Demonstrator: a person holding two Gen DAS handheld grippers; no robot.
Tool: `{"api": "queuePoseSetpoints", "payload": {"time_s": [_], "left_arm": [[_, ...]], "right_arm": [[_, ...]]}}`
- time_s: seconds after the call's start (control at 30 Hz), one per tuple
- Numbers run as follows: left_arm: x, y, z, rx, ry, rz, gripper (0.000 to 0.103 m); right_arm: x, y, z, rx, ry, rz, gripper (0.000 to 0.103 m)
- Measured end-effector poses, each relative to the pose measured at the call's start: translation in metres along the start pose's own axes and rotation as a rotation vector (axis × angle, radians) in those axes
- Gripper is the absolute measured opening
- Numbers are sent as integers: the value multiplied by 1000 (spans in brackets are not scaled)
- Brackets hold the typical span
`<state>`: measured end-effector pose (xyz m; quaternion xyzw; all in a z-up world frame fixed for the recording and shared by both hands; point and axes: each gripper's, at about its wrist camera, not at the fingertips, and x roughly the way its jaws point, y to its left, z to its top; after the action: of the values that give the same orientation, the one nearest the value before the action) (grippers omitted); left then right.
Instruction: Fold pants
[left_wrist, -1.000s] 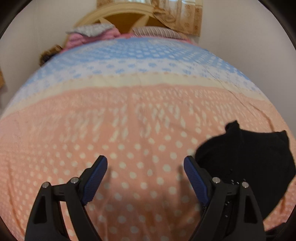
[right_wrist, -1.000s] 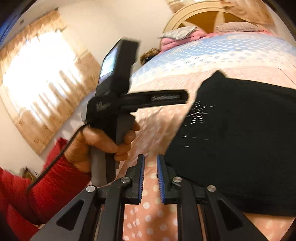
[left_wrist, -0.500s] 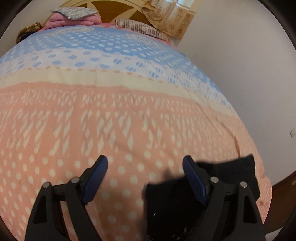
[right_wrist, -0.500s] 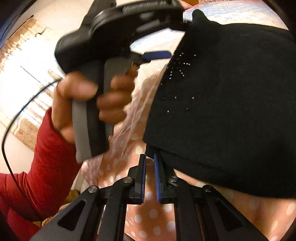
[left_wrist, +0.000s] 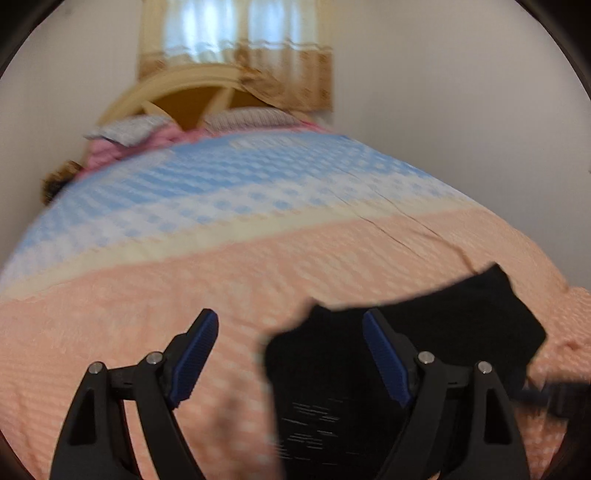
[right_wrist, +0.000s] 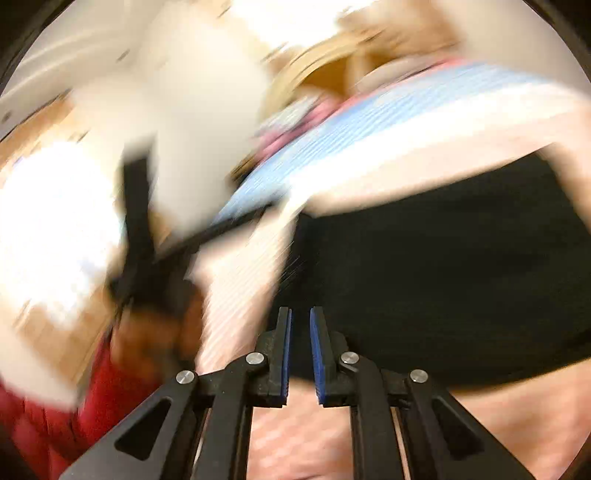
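blk pants (left_wrist: 332, 369) on bedspread (left_wrist: 184, 295), pillows (left_wrist: 125, 129) beyond

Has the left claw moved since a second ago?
Yes, rightward across the bedspread: the black pants, earlier right of the left claw, now show between its fingers.

Wide bare bedspread (left_wrist: 155, 295) lay open across the left and middle of the left wrist frame. The black pants (left_wrist: 461, 317) blocked the lower right. Pillows (left_wrist: 125, 129) and headboard (left_wrist: 173, 86) closed off the upper edge; a wall (left_wrist: 461, 110) hemmed the right.
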<state>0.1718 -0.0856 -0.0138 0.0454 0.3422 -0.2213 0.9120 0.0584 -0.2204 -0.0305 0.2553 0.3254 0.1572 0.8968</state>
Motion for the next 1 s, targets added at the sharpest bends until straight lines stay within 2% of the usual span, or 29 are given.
{"api": "queuePoseSetpoints", "payload": {"time_s": [0.03,0.07,0.1,0.17,0.2,0.23,0.27,0.37,0.47,0.57,0.67,0.7,0.73,0.8,0.87,1.0], "left_arm": [[6,-4,-4,1,16,-6,83],[14,-6,-8,1,37,20,83],[20,-6,-10,-1,56,51,83],[29,4,-21,-28,82,120,84],[30,9,-25,-40,89,126,86],[32,16,-31,-62,103,126,92],[29,22,-36,-74,112,129,96],[20,26,-43,-104,118,137,97],[4,20,-42,-74,93,181,97],[-11,10,-43,-49,69,226,97],[-20,7,-45,-51,66,199,97],[-21,5,-47,-52,69,193,97],[-24,3,-48,-52,74,188,97],[-24,1,-49,-49,79,188,97],[-28,0,-50,-52,77,186,97],[-34,-7,-52,-55,74,165,97]], "right_arm": [[-12,-11,7,12,-28,-51,11],[-24,-23,13,15,-48,-111,11],[-35,-37,16,13,-58,-209,11],[-42,-55,14,22,-39,-295,11],[-41,-67,8,41,2,-324,11],[-37,-80,0,71,45,-316,11],[-41,-88,-5,102,13,-262,11],[-47,-106,-6,197,-45,-195,11],[-51,-111,-4,208,-54,-201,11],[-53,-94,6,189,-74,-214,11],[-66,-76,9,158,-127,-234,12],[-68,-71,7,141,-134,-267,21],[-69,-68,6,132,-140,-288,40],[-73,-64,5,140,-166,-307,65],[-77,-61,3,151,-191,-302,67],[-81,-57,-4,168,-183,-263,67]]}}
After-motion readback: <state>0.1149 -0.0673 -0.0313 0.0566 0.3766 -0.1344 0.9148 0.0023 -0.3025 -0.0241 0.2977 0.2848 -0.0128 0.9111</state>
